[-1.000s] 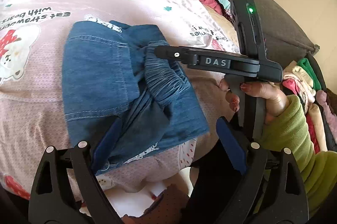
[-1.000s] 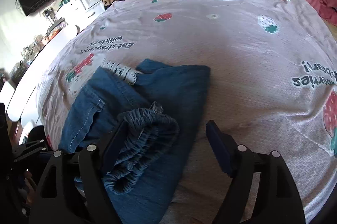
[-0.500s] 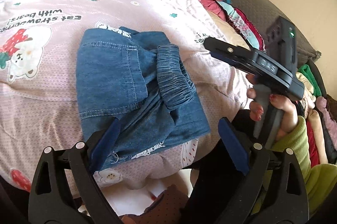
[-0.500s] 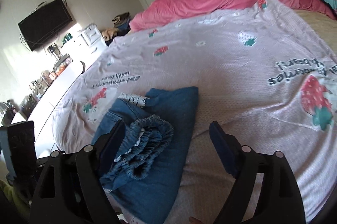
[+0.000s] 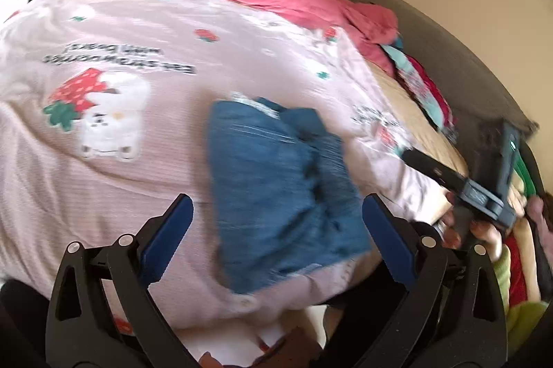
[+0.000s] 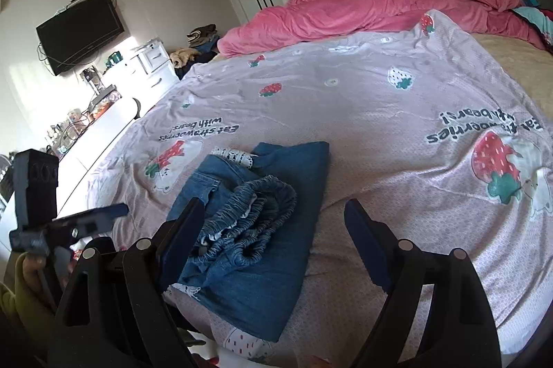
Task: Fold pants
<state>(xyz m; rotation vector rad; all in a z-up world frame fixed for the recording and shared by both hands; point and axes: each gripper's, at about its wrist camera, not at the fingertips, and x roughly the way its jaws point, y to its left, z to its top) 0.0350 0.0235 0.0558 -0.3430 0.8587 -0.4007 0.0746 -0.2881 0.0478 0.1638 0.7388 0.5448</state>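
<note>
**One folded bundle, both grippers drawn back**

One bed [image 6: 397, 112] carries one pair of denim pants [image 6: 262, 219], folded near its front edge. Two grippers, left gripper [image 5: 276, 236] and right gripper [image 6: 273, 236], have pulled away from it, fingers spread and empty: folding looks finished.

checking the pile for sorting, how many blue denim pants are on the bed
1. The folded blue denim pants lie near the front edge of the pink strawberry-print bedspread, elastic waistband bunched on top. More may be hidden in the clothes heap by the grey headboard.
</note>
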